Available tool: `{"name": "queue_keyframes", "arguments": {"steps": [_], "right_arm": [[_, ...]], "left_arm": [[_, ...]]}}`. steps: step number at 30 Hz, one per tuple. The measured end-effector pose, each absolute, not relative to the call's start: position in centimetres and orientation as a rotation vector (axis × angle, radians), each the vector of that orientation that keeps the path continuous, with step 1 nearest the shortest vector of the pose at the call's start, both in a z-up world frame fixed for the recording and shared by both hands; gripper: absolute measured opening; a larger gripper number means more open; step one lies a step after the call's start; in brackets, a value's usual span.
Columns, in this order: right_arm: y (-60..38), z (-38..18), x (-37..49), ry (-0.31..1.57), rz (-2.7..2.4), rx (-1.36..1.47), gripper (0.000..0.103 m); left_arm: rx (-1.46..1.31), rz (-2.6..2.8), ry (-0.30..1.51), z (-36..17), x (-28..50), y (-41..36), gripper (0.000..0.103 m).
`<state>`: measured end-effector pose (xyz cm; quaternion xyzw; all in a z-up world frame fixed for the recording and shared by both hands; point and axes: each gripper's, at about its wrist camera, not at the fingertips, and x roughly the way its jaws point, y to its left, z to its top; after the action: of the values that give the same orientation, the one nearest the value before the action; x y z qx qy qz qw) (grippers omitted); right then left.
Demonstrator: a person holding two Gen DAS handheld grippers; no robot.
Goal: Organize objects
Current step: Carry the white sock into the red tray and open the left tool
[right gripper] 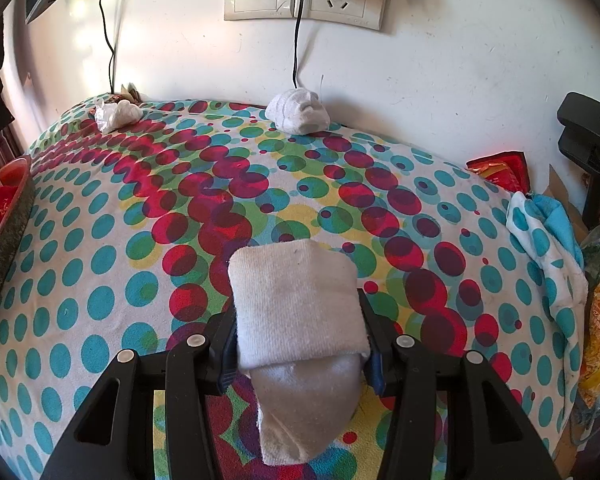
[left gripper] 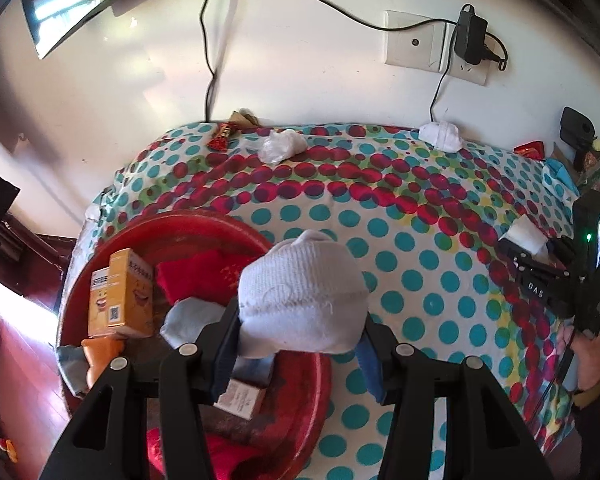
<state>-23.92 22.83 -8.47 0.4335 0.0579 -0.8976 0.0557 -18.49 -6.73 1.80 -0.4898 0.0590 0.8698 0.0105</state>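
Observation:
My left gripper (left gripper: 300,320) is shut on a rolled white sock (left gripper: 300,292) and holds it above the right edge of a round red tray (left gripper: 204,224). The tray holds orange boxes (left gripper: 122,294), red cloth (left gripper: 198,276), a light blue cloth (left gripper: 188,320) and a small box (left gripper: 240,398). My right gripper (right gripper: 298,332) is shut on a folded white sock (right gripper: 296,308) just above the dotted tablecloth (right gripper: 100,240); it also shows at the right edge of the left wrist view (left gripper: 528,240). Another balled white sock (right gripper: 298,112) lies by the wall.
A crumpled plastic bag (right gripper: 116,114) and a red wrapper (left gripper: 222,136) lie at the back left of the table. Red packets (right gripper: 500,168), a bunched dotted cloth (right gripper: 544,240) and a black clamp stand (right gripper: 588,140) sit at the right. Wall sockets with cables hang above.

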Motion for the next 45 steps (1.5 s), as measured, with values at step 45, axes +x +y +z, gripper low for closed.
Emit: {"name": "queue_keyframes", "arguments": {"steps": [45], "right_arm": [[22.6,-8.5,-23.9,0.195,-2.732,1.315,0.047]], "left_arm": [[-1.824,2.726,-0.001,-3.7,-14.8,-20.2,0.054]]}}
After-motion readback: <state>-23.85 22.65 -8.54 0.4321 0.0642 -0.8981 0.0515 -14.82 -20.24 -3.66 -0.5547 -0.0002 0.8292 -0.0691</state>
